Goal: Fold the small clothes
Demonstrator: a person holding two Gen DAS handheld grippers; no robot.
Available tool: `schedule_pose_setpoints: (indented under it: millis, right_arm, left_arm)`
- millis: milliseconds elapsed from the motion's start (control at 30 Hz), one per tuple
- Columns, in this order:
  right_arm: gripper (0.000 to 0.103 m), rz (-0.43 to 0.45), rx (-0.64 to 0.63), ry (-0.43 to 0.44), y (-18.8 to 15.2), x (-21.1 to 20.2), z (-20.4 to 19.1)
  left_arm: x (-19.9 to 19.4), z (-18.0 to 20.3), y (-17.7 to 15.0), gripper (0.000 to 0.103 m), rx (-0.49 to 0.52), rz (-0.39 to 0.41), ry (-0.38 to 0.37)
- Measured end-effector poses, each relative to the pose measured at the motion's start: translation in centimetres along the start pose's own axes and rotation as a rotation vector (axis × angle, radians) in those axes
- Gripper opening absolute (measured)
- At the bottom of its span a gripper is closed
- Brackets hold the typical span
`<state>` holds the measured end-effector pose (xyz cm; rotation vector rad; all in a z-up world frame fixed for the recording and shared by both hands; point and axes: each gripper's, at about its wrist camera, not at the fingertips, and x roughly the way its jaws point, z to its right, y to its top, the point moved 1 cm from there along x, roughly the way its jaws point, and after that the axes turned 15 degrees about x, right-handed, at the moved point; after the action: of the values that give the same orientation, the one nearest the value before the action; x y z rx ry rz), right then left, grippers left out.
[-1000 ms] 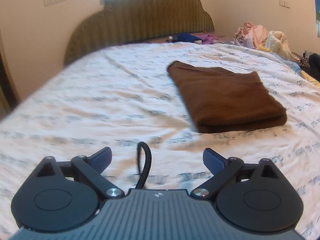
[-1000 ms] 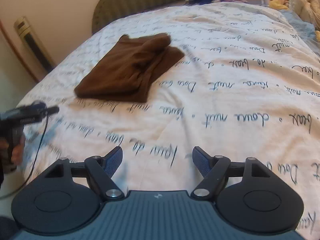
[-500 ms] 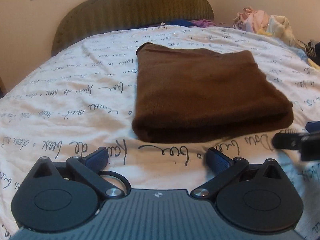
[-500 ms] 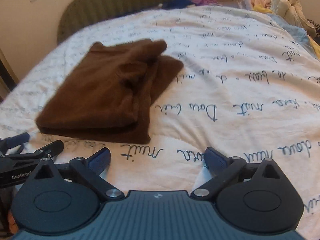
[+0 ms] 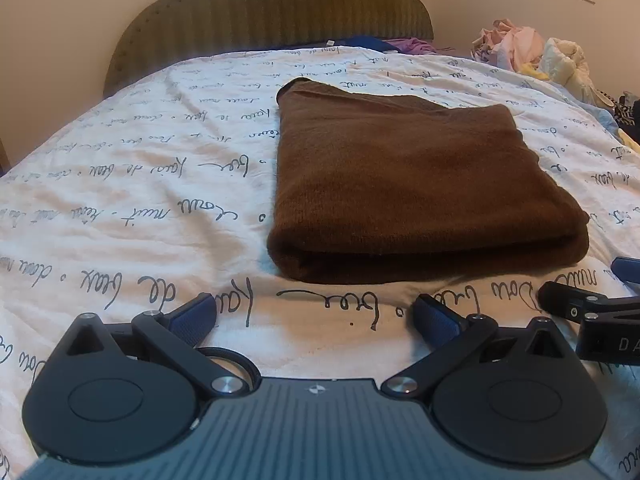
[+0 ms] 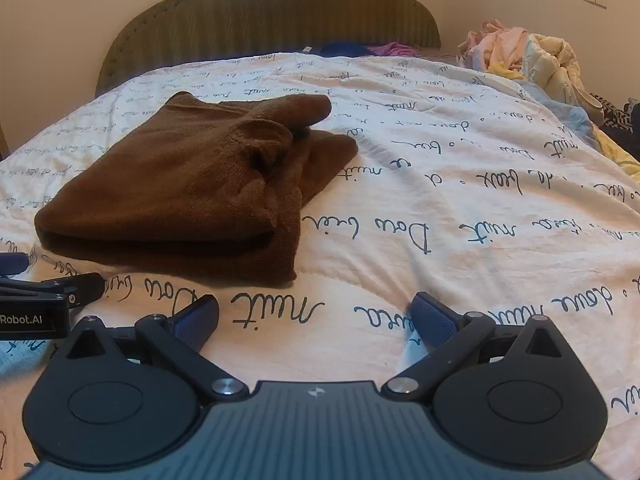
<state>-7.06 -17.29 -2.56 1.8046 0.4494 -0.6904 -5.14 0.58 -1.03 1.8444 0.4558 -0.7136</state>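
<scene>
A brown garment (image 5: 416,184) lies folded on the white bed sheet (image 5: 132,184) printed with script. In the right wrist view the same garment (image 6: 192,184) shows bunched, uneven layers at its right side. My left gripper (image 5: 314,314) is open and empty, low over the sheet just in front of the garment's near folded edge. My right gripper (image 6: 316,314) is open and empty, in front of and to the right of the garment's near right corner. Each gripper shows at the edge of the other's view.
A dark green padded headboard (image 5: 272,16) stands at the far end of the bed. A heap of pink, cream and yellow clothes (image 6: 528,56) lies at the far right. Blue and purple items (image 5: 384,44) lie by the headboard.
Both grippers have come down and closer to the brown garment, which now looms larger. Both stay open. The garment has not moved.
</scene>
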Motion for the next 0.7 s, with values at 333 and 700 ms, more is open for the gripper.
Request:
schedule_pose_setpoints:
  millis: [333,700]
  right_arm:
    - [0.103,0.004,0.002,0.002,-0.11,-0.09,0.06]
    - [0.103,0.003,0.003,0.003,-0.11,-0.11,0.07]
  left_arm:
    - [-0.01,-0.15,-0.02,0.103,-0.007,0.001,-0.005]
    - [-0.18,-0.17,-0.08,0.103,-0.014,0.003,-0.013]
